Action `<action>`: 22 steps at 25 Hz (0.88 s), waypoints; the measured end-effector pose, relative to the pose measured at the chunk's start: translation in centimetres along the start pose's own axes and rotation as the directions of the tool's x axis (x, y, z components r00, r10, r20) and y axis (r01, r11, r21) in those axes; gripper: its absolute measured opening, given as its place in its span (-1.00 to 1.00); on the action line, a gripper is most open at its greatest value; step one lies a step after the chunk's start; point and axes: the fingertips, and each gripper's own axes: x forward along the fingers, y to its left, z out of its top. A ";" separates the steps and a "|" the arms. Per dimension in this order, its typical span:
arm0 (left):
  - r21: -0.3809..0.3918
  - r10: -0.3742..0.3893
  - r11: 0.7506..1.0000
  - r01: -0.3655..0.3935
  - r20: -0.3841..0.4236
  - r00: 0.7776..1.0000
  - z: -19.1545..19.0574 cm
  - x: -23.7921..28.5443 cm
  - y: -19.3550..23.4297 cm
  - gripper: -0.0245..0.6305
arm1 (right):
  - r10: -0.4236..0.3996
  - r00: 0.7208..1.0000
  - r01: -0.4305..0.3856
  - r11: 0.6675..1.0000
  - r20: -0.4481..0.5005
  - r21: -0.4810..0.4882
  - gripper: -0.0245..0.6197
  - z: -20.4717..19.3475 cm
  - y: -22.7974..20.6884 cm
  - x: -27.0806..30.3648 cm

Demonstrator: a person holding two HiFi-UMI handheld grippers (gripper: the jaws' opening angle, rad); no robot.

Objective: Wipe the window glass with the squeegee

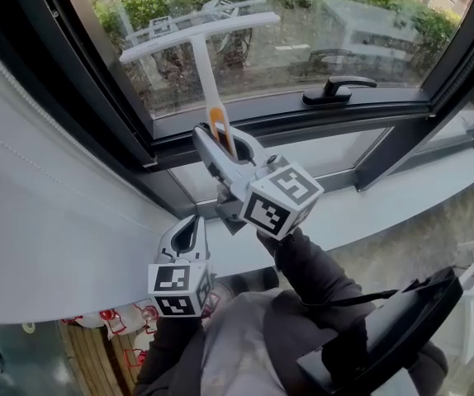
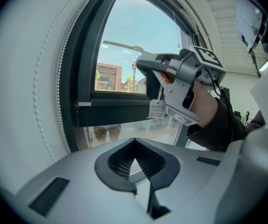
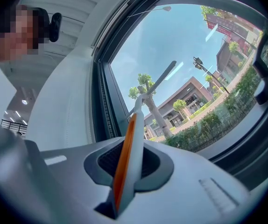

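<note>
head view: my right gripper (image 1: 222, 139) holds the squeegee (image 1: 202, 52) by its handle, blade up at the window glass (image 1: 361, 31); my left gripper (image 1: 189, 236) sits low near the sill (image 1: 402, 196).
left gripper view: jaws closed together, nothing between.
right gripper view: jaws clamped on the orange-and-white handle.

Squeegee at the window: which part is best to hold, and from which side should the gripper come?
Grip the handle at its lower, orange-striped end, coming from below in line with it. The squeegee is T-shaped, its blade up at the glass, so only the thin handle is free. The right gripper is shut on it there.
</note>
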 end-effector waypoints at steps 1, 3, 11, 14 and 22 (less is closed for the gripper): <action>-0.002 0.000 1.000 0.000 0.001 1.000 0.1 0.0 -0.1 -0.93 | 0.002 1.000 -0.002 1.000 -0.004 0.002 -0.81 -0.1 0.0 -0.1; -0.004 -0.002 1.000 0.002 -0.003 1.000 -0.1 0.1 -0.2 -0.93 | 0.007 1.000 -0.007 1.000 -0.012 0.005 -0.82 -0.4 -0.1 -0.1; -0.008 0.005 1.000 -0.005 -0.003 1.000 -0.2 0.0 -0.3 -0.93 | 0.013 0.999 -0.012 1.000 -0.030 0.013 -0.83 -1.4 -0.2 -0.3; -0.011 0.007 1.000 -0.007 -0.007 1.000 -0.5 0.1 0.0 -0.93 | 0.015 0.999 -0.014 1.000 -0.039 0.019 -0.85 -1.9 -0.3 -0.3; -0.016 0.001 1.000 -0.001 -0.012 1.000 -0.9 0.2 -0.2 -0.93 | 0.014 0.998 -0.012 1.000 -0.065 0.028 -0.86 -2.6 -0.4 -0.6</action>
